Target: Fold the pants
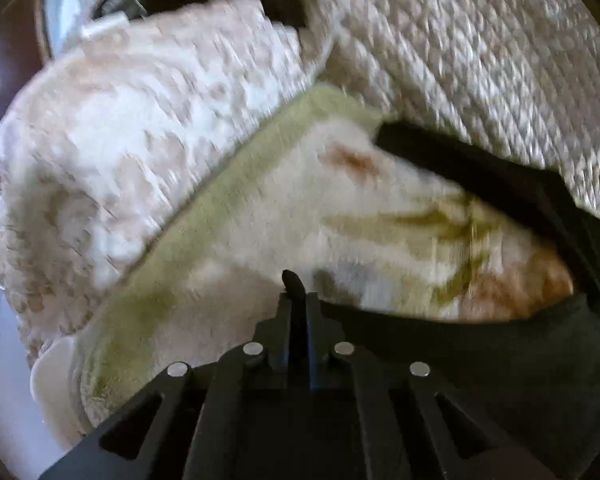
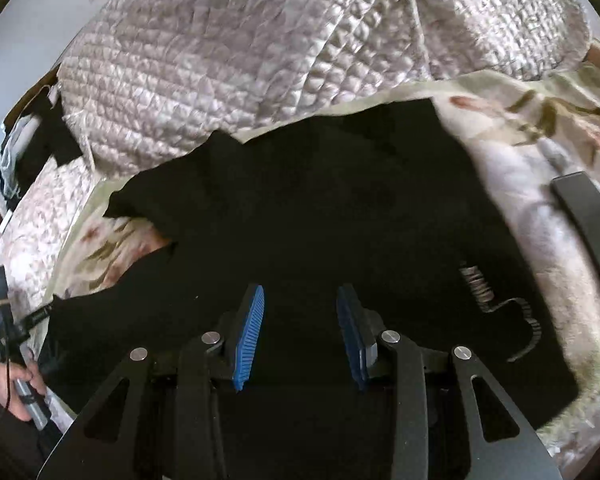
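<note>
The right gripper (image 2: 300, 332) is hovering with blue pads parted and empty over black pants (image 2: 320, 200), which are lying spread and rumpled on a floral sheet (image 2: 512, 208). The left gripper (image 1: 298, 300) is pinching a pants edge, a quilted blanket (image 2: 240, 48) bunching beyond.

The left gripper (image 1: 296, 284) has its jaws brought tight together, with a small dark tip of cloth poking out between them, and it points steeply downward. The right gripper (image 2: 300, 312) also tilts downward, its jaws standing partly apart with nothing pressed between the blue ribbed pads (image 2: 250, 336). At the left edge of the right wrist view, the person's left hand (image 2: 14, 392) wraps a grey handle.
</note>
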The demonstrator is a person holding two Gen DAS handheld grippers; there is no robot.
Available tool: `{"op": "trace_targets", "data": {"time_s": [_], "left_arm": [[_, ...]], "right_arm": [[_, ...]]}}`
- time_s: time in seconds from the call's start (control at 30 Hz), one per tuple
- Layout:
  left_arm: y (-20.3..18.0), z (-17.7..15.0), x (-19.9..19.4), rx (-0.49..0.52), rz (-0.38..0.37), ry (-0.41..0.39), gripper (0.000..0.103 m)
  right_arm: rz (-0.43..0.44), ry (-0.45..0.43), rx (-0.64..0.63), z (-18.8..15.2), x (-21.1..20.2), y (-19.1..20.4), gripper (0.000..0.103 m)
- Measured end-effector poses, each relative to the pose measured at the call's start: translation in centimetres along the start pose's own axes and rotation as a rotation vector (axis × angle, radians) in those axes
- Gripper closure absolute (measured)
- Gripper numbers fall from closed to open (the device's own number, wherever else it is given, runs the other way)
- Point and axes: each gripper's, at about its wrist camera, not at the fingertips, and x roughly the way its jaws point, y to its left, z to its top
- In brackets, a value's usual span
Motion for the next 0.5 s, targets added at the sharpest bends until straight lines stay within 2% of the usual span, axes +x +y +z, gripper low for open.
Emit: {"op": "trace_targets", "data": {"time_s": [0.07, 0.1, 0.23, 0.33, 0.4, 0.5], "left_arm": [[-0.1, 0.4, -1.0, 0.008, 0.035, -0.069, 0.096], [-0.1, 0.6, -0.8, 0.018, 0.036, -0.070, 0.095], [0.3, 0.3, 2.1, -0.007, 0.071, 0.035, 0.091], [1.0, 0.6, 1.0, -0.050, 0.075, -0.006, 0.087], [1.8, 0.5, -0.6, -0.089, 0.082, -0.063, 0.074], [2.1, 0.2, -2.7, -0.123, 0.006, -0.116, 0.068]], "right_arm": [[-0.007, -0.002, -0.016, -0.2, 0.3, 0.2, 0.064], [-0.016, -0.005, -0.021, -0.2, 0.3, 0.2, 0.064], [-0.026, 0.009, 0.001, -0.3, 0.8, -0.2, 0.064], [-0.025, -0.002, 0.006, -0.2, 0.4, -0.5, 0.064], [-0.033, -0.020, 0.000, -0.2, 0.0, -0.6, 0.064], [-0.040, -0.049, -0.003, -0.4, -0.4, -0.8, 0.064]]}}
